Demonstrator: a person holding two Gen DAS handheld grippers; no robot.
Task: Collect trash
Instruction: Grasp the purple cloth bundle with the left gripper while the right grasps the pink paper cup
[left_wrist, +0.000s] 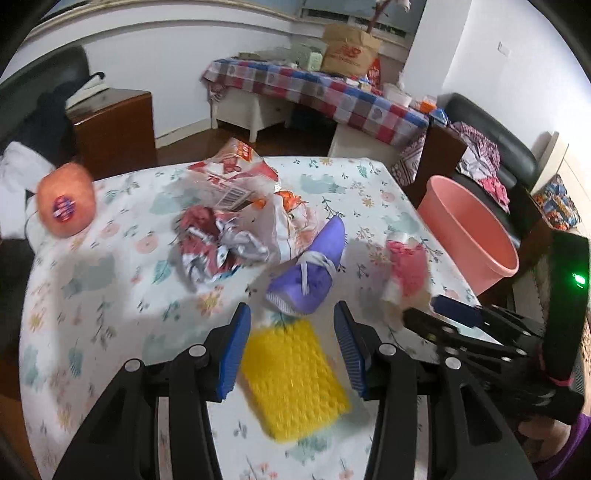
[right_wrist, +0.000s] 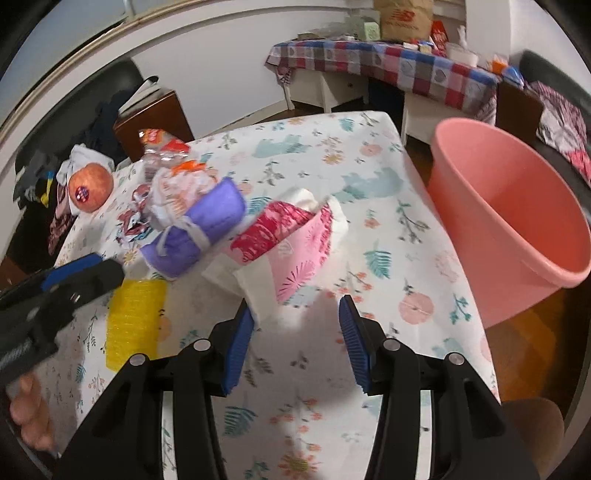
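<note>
Nothing is sitting in the pink bucket (right_wrist: 517, 206) as far as its visible inside shows, so collecting looks barely begun. The right gripper (right_wrist: 295, 328) is hanging released, empty, the pink wrapper (right_wrist: 291, 243) just ahead of its left fingertip. The left gripper (left_wrist: 291, 332) is hanging spread, empty, over a yellow sponge (left_wrist: 295, 376); crumpled wrappers (left_wrist: 229, 221) are lying farther ahead, beyond a purple shoe (left_wrist: 310, 273).

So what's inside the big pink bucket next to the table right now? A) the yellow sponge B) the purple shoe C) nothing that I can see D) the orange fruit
C: the pink bucket shows only bare pink walls inside, while the purple shoe, yellow sponge and orange fruit all lie on the table.
</note>
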